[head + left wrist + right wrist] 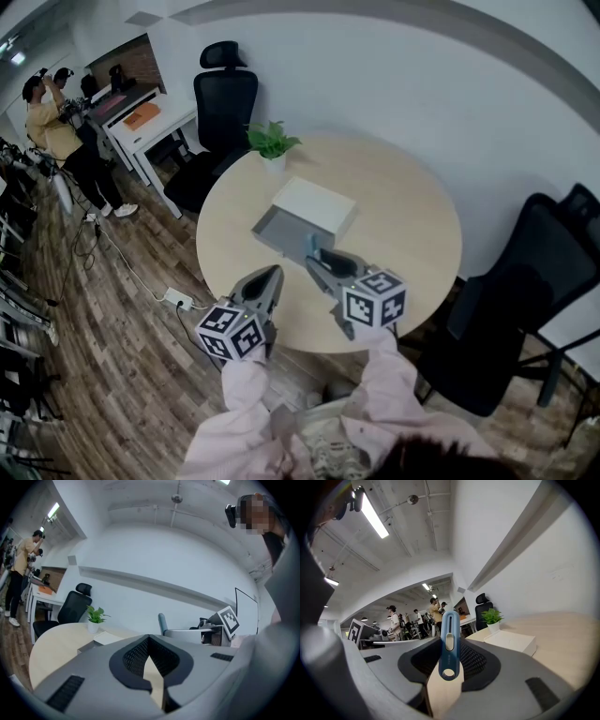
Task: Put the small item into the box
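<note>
Gripping small blue item [449, 641], right gripper [319, 265] beside box [317, 206]; left gripper [271, 275] closed.

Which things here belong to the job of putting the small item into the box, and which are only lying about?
For the job:
slim blue plastic tool, clamped in the right hand-held gripper
white rectangular box with its grey tray slid open

Only lying about:
small green potted plant
black office chair
white power strip on the wooden floor
</note>
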Tool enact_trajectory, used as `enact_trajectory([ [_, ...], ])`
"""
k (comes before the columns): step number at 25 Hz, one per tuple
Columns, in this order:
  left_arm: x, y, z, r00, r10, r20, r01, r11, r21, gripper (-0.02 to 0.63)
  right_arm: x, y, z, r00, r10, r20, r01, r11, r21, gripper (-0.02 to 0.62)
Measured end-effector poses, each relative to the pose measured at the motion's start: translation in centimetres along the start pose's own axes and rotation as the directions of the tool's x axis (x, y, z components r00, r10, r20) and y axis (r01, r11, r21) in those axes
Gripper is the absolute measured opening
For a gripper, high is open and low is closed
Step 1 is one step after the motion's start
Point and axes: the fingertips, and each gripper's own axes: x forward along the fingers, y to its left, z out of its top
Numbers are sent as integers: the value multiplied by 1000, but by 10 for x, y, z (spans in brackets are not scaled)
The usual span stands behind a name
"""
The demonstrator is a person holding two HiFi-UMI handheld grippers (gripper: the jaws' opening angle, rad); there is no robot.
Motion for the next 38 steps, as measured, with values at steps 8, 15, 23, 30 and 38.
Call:
enact_trajectory([
  [8,4,7,-5,1000,3,-9,-3,1000,-12,9,10,-3,-3,1000,7,-16,-6,1000,7,135],
  [15,13,18,-12,1000,16,-16,-17,999,-36,9,21,-15,-8,999,18,-34,-18,1000,12,135],
  [23,39,41,-7,999,30,-21,-31,998,-60,9,47,-42,-2,995,22,-96,-21,1000,14,135],
  [30,60,63,-14,998,46,-43,-50,994,-92,9,77,-63,-9,987,32,-160,-30,999,18,135],
  [38,77,79,-14,996,64,-64,-71,991,-115,9,100,-74,-9,976,58,-211,-56,998,15,135],
])
